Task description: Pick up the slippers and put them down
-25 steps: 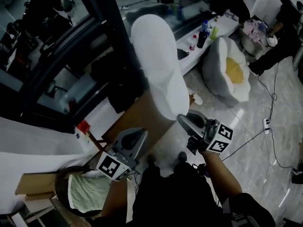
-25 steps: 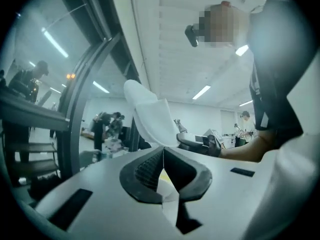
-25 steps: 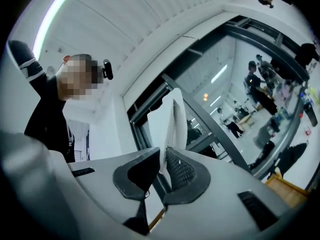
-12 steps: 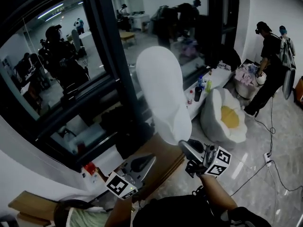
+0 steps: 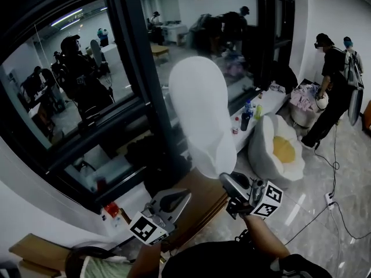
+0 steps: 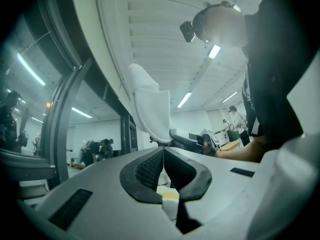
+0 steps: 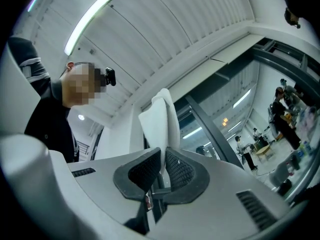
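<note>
One white slipper (image 5: pixel 200 114), a long, flat, soft oval, stood upright in the air above two hand-held grippers. No second slipper could be seen in any view.

The room had a pale, glossy stone-patterned floor (image 5: pixel 342 190) crossed by thin dark cables (image 5: pixel 324 207). A dark-framed glass partition (image 5: pixel 130 51) ran along the far side, with several people visible through it. One white flower-shaped cushion with a yellow centre (image 5: pixel 284 146) sat on the floor beside a low white ledge (image 5: pixel 268 102) carrying a few bottles (image 5: pixel 246 117). Two people in dark clothes (image 5: pixel 333 68) stood at the far right. A brown flat board (image 5: pixel 200 198) lay below the grippers.

The right gripper (image 5: pixel 223 177) pinched the slipper by its lower end, the rest rising straight up and away from it. In the right gripper view the ribbed black pads (image 7: pixel 145 171) pressed on the thin white edge (image 7: pixel 160 119); the jaws had just been closing tighter on it.

The left gripper (image 5: pixel 177 198) was held just beside and slightly lower, apart from the slipper. Its own view showed its jaws (image 6: pixel 162 154) together with nothing between them, and the slipper (image 6: pixel 150 109) standing beyond, in the other gripper (image 6: pixel 187 139).
</note>
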`<state>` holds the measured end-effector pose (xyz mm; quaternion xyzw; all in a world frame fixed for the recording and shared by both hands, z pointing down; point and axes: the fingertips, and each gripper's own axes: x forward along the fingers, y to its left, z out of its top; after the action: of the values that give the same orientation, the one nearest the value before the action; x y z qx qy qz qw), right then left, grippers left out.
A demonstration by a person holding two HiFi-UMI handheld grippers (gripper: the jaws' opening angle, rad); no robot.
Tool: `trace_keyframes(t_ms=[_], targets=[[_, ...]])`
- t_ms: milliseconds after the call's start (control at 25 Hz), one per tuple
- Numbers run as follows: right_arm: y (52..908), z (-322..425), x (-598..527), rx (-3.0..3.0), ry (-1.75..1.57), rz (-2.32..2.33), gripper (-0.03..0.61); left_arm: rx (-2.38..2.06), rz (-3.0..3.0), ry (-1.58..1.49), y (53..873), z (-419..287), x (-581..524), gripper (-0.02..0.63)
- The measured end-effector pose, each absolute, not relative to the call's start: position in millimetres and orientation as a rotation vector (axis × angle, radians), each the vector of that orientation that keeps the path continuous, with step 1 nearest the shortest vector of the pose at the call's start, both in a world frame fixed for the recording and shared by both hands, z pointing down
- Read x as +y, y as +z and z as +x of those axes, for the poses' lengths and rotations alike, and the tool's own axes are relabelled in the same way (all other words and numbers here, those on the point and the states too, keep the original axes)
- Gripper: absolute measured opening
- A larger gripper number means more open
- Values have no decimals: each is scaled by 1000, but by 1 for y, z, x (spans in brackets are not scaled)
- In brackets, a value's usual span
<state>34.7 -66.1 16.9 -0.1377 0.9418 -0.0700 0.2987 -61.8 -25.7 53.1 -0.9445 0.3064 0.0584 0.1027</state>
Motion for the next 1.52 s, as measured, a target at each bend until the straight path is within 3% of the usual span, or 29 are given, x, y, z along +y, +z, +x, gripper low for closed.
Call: trace_keyframes(t_ms=[560,960,1520], targets=[[109,53,-127,2494,-485,-486,43,984,-2966,79,127,-52,-68,12],[305,67,-123,2395,-1116,-713,44,1106,-3331,-172,270,-43,-49,12],[496,54,-102,2120,-1595,-795,44,1152,-3571,-106,427,-19,-51,12]])
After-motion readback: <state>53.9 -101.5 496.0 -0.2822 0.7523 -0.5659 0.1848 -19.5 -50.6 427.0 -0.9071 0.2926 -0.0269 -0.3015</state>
